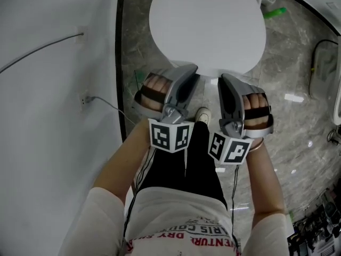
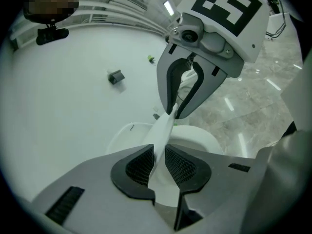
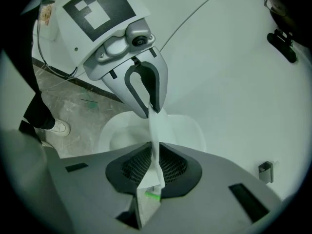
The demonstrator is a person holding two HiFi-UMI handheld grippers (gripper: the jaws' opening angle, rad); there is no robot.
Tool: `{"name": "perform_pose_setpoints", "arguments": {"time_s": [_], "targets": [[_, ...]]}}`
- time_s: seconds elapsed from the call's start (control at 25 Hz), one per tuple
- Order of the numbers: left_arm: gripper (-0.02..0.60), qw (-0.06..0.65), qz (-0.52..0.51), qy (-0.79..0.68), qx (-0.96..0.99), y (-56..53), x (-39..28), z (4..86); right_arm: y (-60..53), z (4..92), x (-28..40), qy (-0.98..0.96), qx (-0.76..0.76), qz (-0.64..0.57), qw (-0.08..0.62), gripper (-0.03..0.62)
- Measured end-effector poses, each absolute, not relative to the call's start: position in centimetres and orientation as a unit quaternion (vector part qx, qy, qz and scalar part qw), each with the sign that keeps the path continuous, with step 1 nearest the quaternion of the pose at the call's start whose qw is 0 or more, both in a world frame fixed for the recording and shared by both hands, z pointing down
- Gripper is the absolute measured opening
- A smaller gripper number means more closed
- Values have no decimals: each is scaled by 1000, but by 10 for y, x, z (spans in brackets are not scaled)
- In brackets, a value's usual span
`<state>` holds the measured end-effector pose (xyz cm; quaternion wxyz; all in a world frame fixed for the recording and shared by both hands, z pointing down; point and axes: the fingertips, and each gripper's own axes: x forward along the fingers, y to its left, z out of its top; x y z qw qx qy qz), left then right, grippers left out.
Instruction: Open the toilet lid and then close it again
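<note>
Marble floor [image 1: 298, 73], toilet lid [image 1: 208, 25]: L tongs [image 2: 158, 165] & R tongs [image 3: 155, 162] pinch its front rim (bowl [image 3: 119, 136] visible beneath). Opening step, prob.; next: swing upward.

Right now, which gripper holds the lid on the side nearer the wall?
The left gripper: it clamps the lid on the side by the white wall; the right gripper clamps it on the marble floor side.

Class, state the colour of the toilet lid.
The toilet lid is plain white, with no pattern. It shows best in the head view.
</note>
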<state>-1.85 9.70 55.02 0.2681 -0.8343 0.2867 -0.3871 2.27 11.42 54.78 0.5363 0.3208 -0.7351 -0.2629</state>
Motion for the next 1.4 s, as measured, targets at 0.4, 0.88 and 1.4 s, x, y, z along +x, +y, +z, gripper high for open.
{"name": "perform_pose_setpoints", "arguments": {"time_s": [0.4, 0.88, 1.4], "targets": [[61, 300, -385, 249, -836, 58, -12, 495, 77, 493, 26, -725, 310, -256, 560, 31], [49, 310, -364, 239, -845, -15, -3, 418, -1, 418, 32, -696, 336, -254, 581, 31], [51, 292, -381, 234, -846, -97, 13, 369, -85, 370, 48, -727, 292, -239, 573, 28]]}}
